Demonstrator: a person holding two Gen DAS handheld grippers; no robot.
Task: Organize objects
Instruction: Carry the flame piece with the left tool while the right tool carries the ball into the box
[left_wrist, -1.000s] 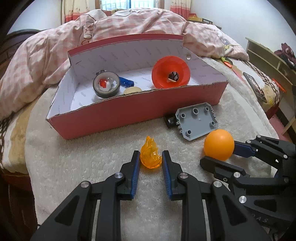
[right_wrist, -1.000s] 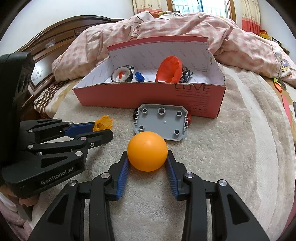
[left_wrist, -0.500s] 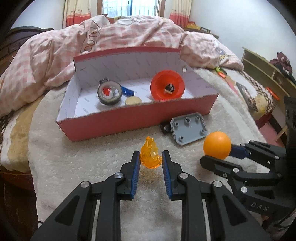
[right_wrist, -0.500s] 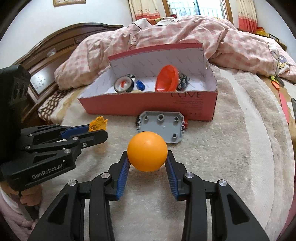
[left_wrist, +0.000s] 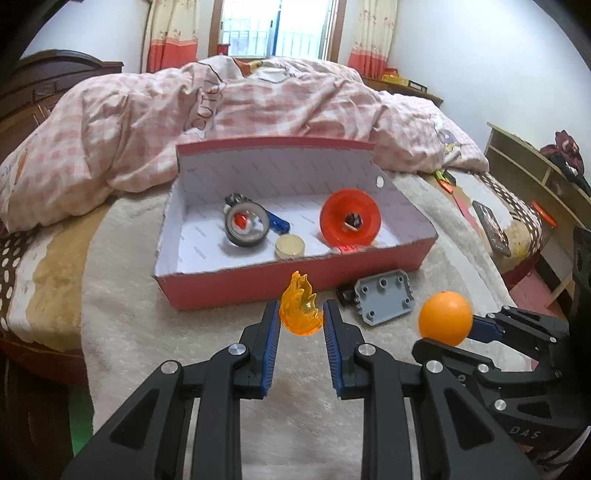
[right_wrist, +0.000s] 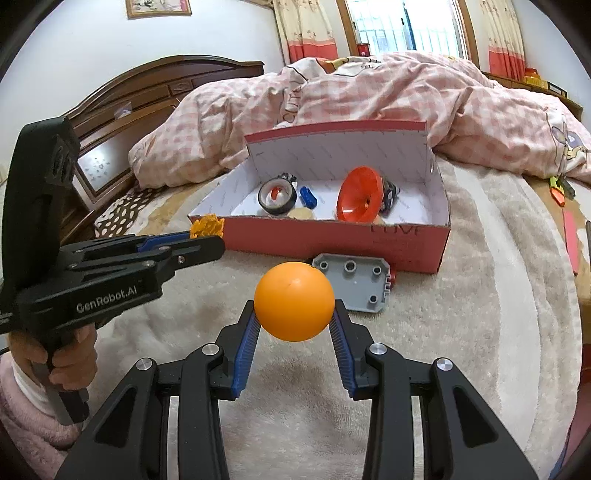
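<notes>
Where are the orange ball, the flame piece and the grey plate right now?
orange ball (right_wrist: 294, 301), right wrist view, centre of its front.
flame piece (left_wrist: 301, 310), left wrist view, middle of its body.
grey plate (right_wrist: 352, 286), right wrist view, middle of its studded face.

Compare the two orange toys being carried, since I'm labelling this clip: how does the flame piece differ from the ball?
The flame piece is see-through and jagged; the ball is opaque, smooth and round. The flame piece is smaller than the ball. The left hand-held gripper pinches the flame piece with its jaws close together; the right hand-held gripper spans the ball with wider jaws. Both are orange, gripped, and held in front of the red box.
</notes>
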